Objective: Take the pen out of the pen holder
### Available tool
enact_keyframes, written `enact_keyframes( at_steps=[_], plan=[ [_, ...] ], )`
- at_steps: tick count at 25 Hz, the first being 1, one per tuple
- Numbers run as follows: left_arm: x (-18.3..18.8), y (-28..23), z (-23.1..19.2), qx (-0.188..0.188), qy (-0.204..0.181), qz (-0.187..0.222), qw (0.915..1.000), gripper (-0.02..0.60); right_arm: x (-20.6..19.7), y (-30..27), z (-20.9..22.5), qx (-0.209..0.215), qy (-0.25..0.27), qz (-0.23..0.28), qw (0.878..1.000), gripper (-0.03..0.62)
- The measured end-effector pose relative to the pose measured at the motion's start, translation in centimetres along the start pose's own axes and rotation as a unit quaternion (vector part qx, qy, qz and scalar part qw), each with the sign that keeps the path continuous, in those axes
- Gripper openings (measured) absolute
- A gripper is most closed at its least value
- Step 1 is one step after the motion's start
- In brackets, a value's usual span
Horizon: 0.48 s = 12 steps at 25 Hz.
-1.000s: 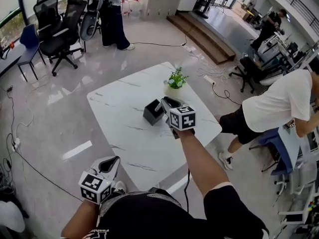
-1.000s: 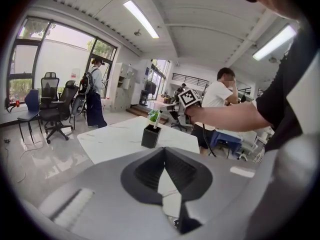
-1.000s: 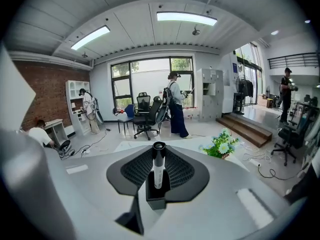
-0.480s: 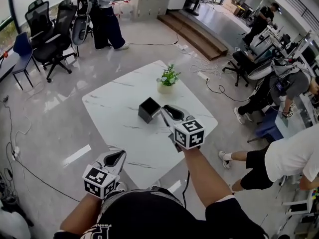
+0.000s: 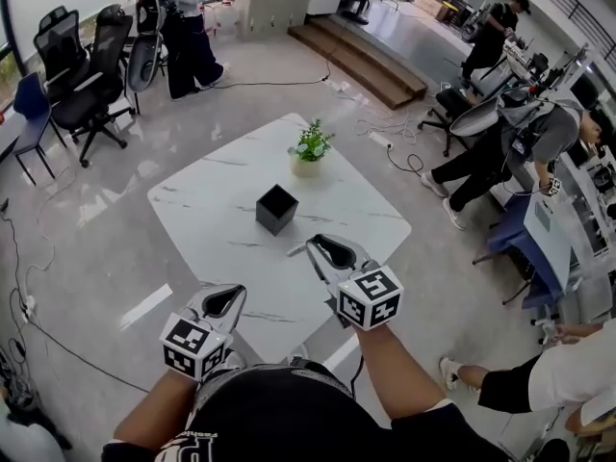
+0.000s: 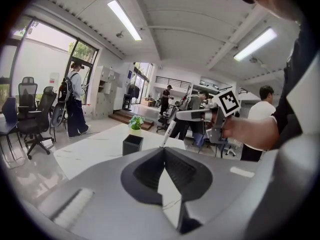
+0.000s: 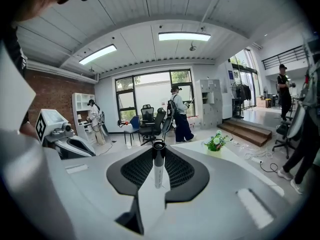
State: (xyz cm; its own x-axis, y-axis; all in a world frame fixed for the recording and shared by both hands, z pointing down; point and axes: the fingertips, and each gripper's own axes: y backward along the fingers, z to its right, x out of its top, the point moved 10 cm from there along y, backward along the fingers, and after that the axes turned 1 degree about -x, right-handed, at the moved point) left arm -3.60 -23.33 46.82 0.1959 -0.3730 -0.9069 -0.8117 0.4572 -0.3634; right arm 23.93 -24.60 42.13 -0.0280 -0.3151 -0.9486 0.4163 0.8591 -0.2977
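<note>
Over the table (image 5: 217, 221), right tongs (image 5: 310, 245) clamp the pen (image 7: 158, 168).

Bare table (image 5: 202, 221) open all round the pen holder (image 5: 276, 208), potted plant (image 5: 309, 152) near behind it, right claw (image 5: 313, 243) with the pen (image 5: 296, 249) over the near side, well apart.

We record a white marble-patterned table (image 5: 226, 258) standing on a glossy grey floor (image 5: 96, 248). Two items rest directly on it: a black square pen holder (image 5: 276, 209), upright near centre, and a small potted plant (image 5: 308, 152) towards the far corner.
</note>
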Motion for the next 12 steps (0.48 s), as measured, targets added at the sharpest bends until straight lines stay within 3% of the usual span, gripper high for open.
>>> enact_keyframes(
  at_steps=[12],
  plan=[
    [1.0, -0.3, 1.2, -0.025, -0.012, 0.000, 0.9996, 0.057, -2.0, 4.9, -2.7, -0.008, -0.030, 0.007, 0.999, 0.069]
  ],
)
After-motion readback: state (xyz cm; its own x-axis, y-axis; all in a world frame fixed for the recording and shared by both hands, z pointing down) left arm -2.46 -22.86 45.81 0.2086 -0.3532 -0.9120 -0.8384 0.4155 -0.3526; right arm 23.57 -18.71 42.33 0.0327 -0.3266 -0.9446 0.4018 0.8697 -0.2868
